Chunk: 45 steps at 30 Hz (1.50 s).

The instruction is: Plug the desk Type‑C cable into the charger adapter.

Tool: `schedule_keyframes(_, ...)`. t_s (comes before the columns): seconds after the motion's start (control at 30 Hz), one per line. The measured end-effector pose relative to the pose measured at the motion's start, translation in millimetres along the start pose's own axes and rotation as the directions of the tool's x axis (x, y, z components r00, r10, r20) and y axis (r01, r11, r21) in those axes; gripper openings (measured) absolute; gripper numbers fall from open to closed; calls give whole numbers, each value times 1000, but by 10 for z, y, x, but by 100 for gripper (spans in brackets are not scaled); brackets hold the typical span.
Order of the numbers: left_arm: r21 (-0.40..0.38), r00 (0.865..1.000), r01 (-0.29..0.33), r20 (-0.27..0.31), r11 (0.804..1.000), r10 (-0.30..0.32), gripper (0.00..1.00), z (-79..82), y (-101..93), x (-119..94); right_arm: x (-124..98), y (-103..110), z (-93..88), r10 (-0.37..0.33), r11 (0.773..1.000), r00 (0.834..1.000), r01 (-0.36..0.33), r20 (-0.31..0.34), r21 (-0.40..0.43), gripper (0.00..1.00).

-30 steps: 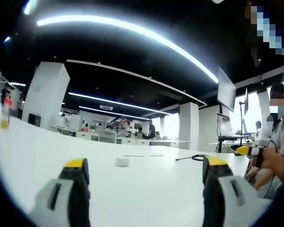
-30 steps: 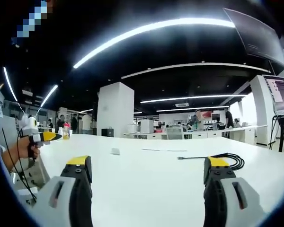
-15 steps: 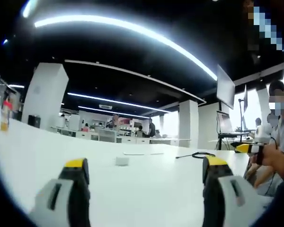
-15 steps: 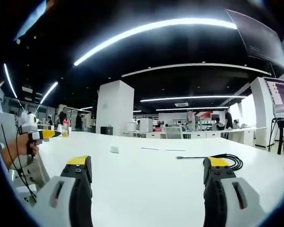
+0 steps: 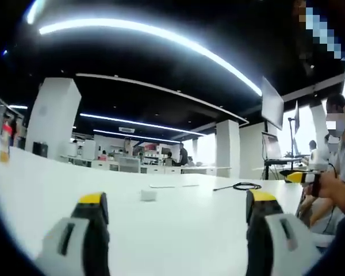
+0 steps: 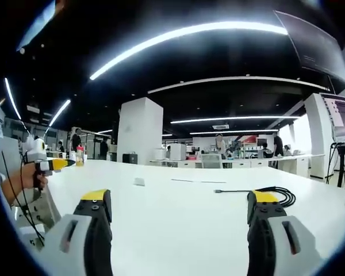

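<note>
I held both grippers low over the white desk (image 6: 178, 230), left gripper (image 5: 175, 210) and right gripper (image 6: 177, 208) each with jaws wide apart, gripping nothing. The black Type-C cable (image 6: 259, 191) lay coiled on the desk, well apart from the small white charger adapter (image 6: 139, 182).

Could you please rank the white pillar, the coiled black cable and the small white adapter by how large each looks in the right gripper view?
1. Tall white square pillar, far the largest, though farthest.
2. Coiled black Type-C cable on the white desk.
3. Small white charger adapter block, the smallest; being farther than the cable shrinks it somewhat.
</note>
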<state>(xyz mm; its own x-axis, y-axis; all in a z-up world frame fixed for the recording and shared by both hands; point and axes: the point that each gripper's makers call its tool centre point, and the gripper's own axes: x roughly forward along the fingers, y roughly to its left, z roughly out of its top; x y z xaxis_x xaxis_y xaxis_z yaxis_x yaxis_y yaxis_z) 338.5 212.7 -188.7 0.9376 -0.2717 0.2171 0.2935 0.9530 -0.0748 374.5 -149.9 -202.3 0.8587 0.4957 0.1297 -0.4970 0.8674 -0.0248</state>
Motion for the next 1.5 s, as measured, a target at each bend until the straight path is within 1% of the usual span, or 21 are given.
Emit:
schedule_keyframes(0.13, -10, 1000, 12, 1, 1000, -12, 100, -2, 0, 19, 3, -1, -7, 0, 1000, 1000, 0, 0, 4, 100)
schedule_keyframes(0.37, -31, 1000, 3, -7, 1000, -3, 100, -32, 32, 29, 5, -14, -12, -1, 1000, 1000, 1, -9, 0, 100)
schedule_keyframes(0.5, -24, 1000, 2, -6, 1000, -2, 100, -11, 43, 44, 12, -32, 1, -2, 1000, 1000, 2, -11, -5, 100)
schedule_keyframes(0.67, -11, 1000, 16, -20, 1000, -17, 100, -15, 34, 107, 30, -40, 18, -3, 1000, 1000, 3, -14, -15, 100)
schedule_keyframes(0.7, -9, 1000, 16, -16, 1000, -16, 100, 0, 40, 114, 38, -39, 22, -2, 1000, 1000, 2, -14, -16, 100)
schedule_keyframes(0.73, -5, 999, 25, 22, 1000, -25, 100, 70, 35, 135, 52, -37, 25, -1, 1000, 1000, 1, -15, -18, 100)
schedule_keyframes(0.77, -2, 998, 34, 43, 999, -34, 100, 110, 38, 139, 61, -34, 27, 1, 1000, 1000, -1, -15, -20, 100)
schedule_keyframes(0.83, -1, 999, 32, 25, 999, -32, 100, 118, 83, 164, 76, -23, 32, 5, 1000, 1000, -5, -13, -20, 100)
schedule_keyframes(0.93, 13, 999, 46, -6, 999, -46, 100, 100, 104, 211, 97, -6, 29, 11, 1000, 1000, -12, -16, -23, 100)
schedule_keyframes(1.13, 31, 997, 70, -37, 997, -69, 99, 104, 144, 327, 122, 2, 21, 17, 1000, 1000, -17, -22, -26, 100)
schedule_keyframes(1.23, 55, 990, 105, -96, 993, -99, 94, 46, 154, 432, 133, 14, 22, 24, 999, 999, -24, -25, -27, 100)
schedule_keyframes(1.33, 63, 984, 139, -118, 988, -131, 91, 50, 164, 555, 142, 31, 42, 30, 999, 999, -31, -23, -32, 100)
schedule_keyframes(1.4, 70, 975, 172, -155, 983, -159, 88, 24, 165, 634, 147, 37, 53, 32, 999, 999, -33, -21, -31, 100)
schedule_keyframes(1.47, 87, 967, 183, -195, 979, -163, 88, 1, 212, 728, 150, 38, 61, 32, 999, 999, -33, -20, -34, 100)
schedule_keyframes(1.5, 92, 964, 192, -203, 977, -171, 89, 8, 228, 779, 152, 40, 64, 33, 999, 999, -33, -20, -35, 100)
